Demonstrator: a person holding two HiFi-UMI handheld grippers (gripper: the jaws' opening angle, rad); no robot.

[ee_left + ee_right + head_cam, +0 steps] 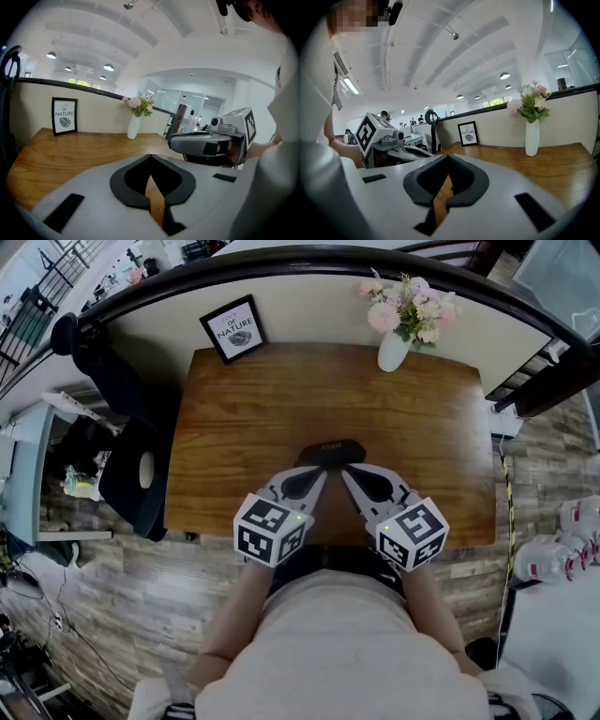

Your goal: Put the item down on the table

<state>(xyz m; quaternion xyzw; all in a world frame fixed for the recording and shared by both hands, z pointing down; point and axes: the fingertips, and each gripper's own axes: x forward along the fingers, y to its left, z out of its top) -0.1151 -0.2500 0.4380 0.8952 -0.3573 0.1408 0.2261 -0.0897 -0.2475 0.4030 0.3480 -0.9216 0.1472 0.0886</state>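
Observation:
A small flat black item (330,453) lies on the wooden table (244,409) near its front edge. My left gripper (322,471) and right gripper (346,471) point at it side by side, tips just short of its near edge. I cannot tell whether they touch it. In the left gripper view the left gripper (151,157) has its jaws together with nothing between them. The right gripper (447,157) in its own view is likewise shut and empty. The jaws hide the item in both gripper views.
A framed picture (233,329) leans on the wall at the table's back left. A white vase of flowers (394,348) stands at the back right. A dark chair (131,474) sits off the table's left side. A curved black rail (309,259) tops the wall.

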